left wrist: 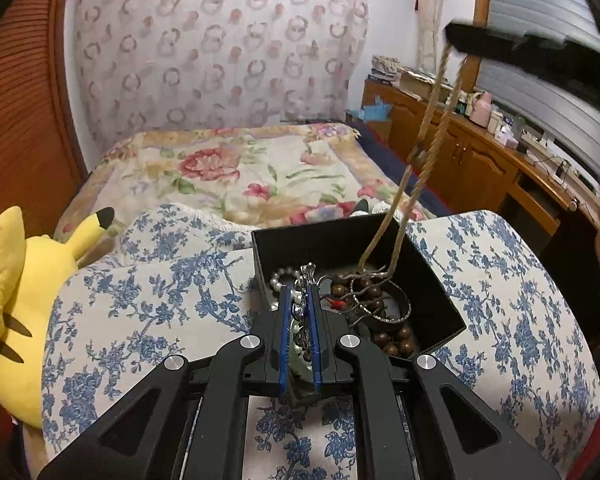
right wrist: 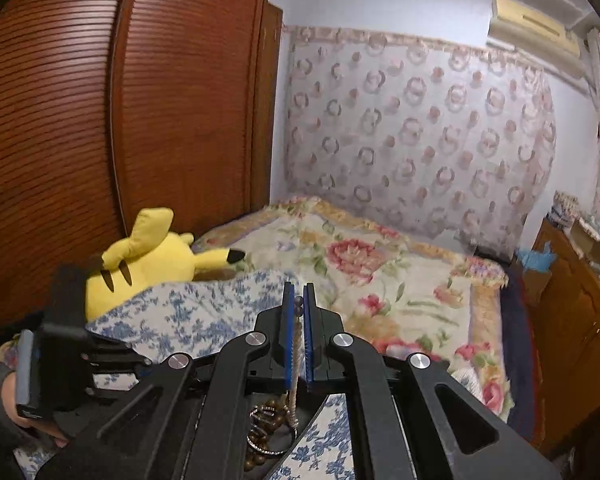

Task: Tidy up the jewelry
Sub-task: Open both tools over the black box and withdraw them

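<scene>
A black jewelry box (left wrist: 432,280) sits on a blue-flowered cushion (left wrist: 147,304). It holds a pearl string (left wrist: 277,278), brown wooden beads (left wrist: 396,340), a dark bangle (left wrist: 400,308) and silver pieces. My left gripper (left wrist: 300,300) reaches into the box and is shut on a silver chain piece (left wrist: 306,280). My right gripper (right wrist: 298,304), which also shows in the left wrist view (left wrist: 540,56) at the upper right, is raised high and shut on a tan cord necklace (left wrist: 424,148) that hangs down into the box. The cord (right wrist: 295,364) runs between its pads.
A yellow plush toy (left wrist: 23,300) lies left of the cushion. A flowered bed (left wrist: 239,176) stretches behind. A wooden dresser (left wrist: 480,160) with clutter runs along the right. A slatted wardrobe (right wrist: 99,120) stands on the left.
</scene>
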`<state>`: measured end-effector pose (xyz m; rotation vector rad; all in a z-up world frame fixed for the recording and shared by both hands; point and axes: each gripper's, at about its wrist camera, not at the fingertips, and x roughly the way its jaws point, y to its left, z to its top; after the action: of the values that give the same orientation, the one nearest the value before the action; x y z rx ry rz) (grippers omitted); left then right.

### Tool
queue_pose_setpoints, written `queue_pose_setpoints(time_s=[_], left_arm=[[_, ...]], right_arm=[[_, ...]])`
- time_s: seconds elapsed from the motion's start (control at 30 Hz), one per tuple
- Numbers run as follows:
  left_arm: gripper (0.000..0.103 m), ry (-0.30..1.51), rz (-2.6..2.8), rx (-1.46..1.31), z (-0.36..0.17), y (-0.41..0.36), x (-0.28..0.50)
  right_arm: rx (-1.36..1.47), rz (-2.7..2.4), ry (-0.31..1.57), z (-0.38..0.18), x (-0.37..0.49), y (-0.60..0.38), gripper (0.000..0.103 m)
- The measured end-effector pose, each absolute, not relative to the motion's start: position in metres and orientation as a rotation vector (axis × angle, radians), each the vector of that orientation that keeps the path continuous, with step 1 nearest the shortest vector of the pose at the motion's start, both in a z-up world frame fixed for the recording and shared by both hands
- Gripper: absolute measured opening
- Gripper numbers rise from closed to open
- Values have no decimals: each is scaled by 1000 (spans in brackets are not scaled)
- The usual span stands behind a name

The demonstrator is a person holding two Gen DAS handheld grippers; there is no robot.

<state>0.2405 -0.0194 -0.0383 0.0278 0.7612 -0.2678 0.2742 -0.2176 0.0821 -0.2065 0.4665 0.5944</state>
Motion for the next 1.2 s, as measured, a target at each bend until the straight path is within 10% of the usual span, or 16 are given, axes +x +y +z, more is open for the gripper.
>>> queue_pose_setpoints(time_s=[0.9, 1.2], left_arm=[[9, 768, -305, 43, -43, -16, 171], [26, 799, -338, 52, -64, -20, 124]], right_arm=[[-186, 600, 597, 8, 201, -245, 14], [-177, 640, 691, -32, 144, -247, 14]])
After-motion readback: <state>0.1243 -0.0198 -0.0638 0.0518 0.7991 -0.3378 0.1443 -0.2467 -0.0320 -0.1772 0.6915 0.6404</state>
